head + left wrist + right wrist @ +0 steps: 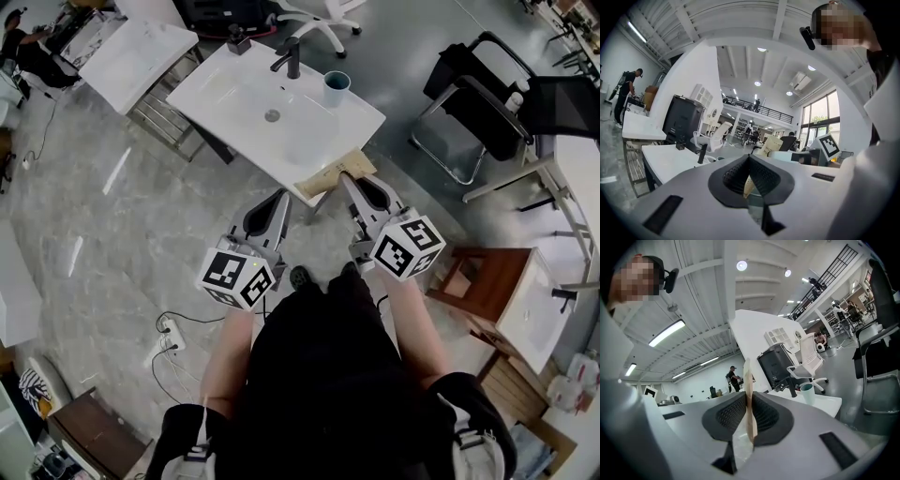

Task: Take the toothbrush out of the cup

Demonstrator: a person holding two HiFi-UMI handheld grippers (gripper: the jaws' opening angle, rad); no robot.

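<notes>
At near edge of sink (234, 94), I am pinching brown card (333, 173) in left gripper (284, 195) and right gripper (346, 177). Cup (337, 87) sitting at sink's far corner, toothbrush not showing. Reaching not begun: next drop card, go to cup.

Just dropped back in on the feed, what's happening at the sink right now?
A person stands in front of the white sink with a gripper in each hand. The right gripper is clamped on a brown paper package at the sink's near edge. The left gripper appears to pinch the package's other end. The teal cup stands apart by the faucet, and no toothbrush can be made out in it.
</notes>
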